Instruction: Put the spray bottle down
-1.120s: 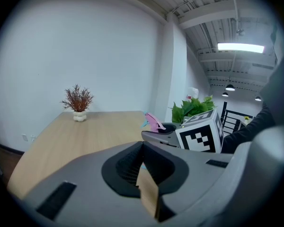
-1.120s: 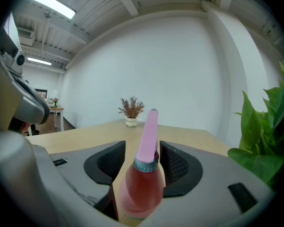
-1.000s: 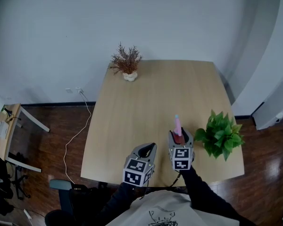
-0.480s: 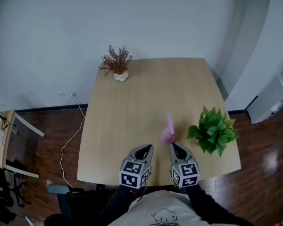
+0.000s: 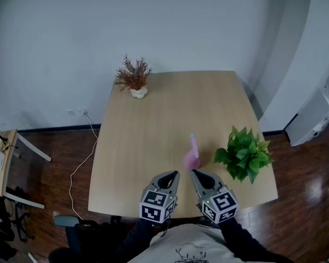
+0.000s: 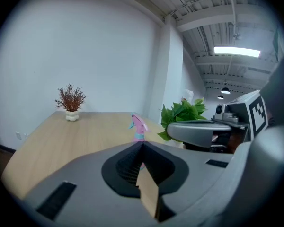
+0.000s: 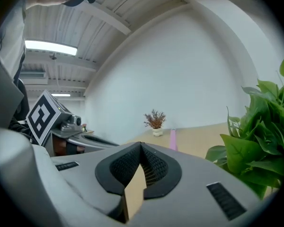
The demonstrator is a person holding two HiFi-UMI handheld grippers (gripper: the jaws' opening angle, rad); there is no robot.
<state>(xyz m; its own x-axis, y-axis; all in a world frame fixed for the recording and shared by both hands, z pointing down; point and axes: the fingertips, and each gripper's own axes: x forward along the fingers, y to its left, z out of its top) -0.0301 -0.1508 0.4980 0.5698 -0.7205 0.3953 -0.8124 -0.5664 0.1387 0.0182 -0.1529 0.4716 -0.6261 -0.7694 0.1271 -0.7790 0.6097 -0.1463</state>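
A pink spray bottle [image 5: 191, 155] stands upright on the wooden table [image 5: 153, 130], free of both grippers; it also shows as the bottle [image 6: 138, 126] ahead of the left jaws and as a pink bottle [image 7: 173, 139] beyond the right jaws. My right gripper [image 5: 196, 173] is shut with nothing in it, just short of the bottle at the table's near edge. My left gripper [image 5: 173, 175] is shut and empty beside it. Each gripper's jaws meet in its own view, left gripper [image 6: 142, 144] and right gripper [image 7: 141, 145].
A green leafy potted plant [image 5: 242, 153] stands right of the bottle, close to the right gripper. A dried brown plant in a white pot [image 5: 132, 77] sits at the far left corner. A white cable [image 5: 82, 158] trails on the floor at left.
The right gripper let go of the spray bottle, closed empty and drew back toward the near edge. The bottle stays standing on the table. The left gripper barely shifted.
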